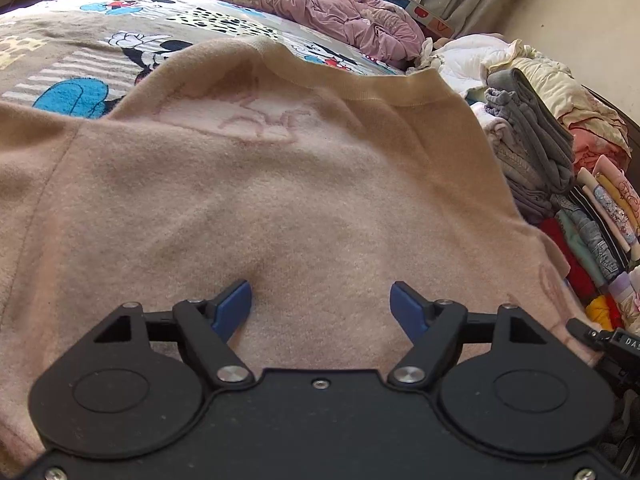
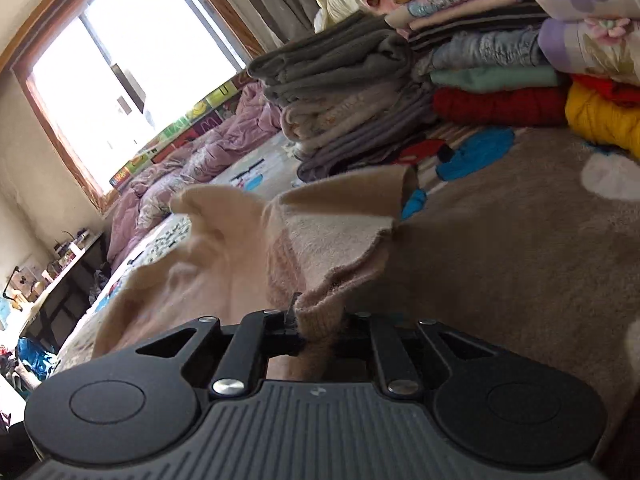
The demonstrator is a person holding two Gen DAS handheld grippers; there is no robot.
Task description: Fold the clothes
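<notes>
The right gripper [image 2: 318, 326] is pinching a ribbed cuff of the beige sweater [image 1: 280, 200], while the left gripper [image 1: 320, 304] is hovering wide apart over its body on the bed [image 1: 60, 44]. That thin pinch is risking a slip, dropping the sleeve crooked. Farther off, folded stacks [image 2: 460, 80] are standing; the blue pads are lying hidden behind knit.

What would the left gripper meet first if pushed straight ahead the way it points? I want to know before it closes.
Most likely the beige sweater. The left gripper is open, its blue fingertips right over the fabric, apparently touching. Straight on is only more sweater up to its ribbed hem; depth is hard to judge.
</notes>
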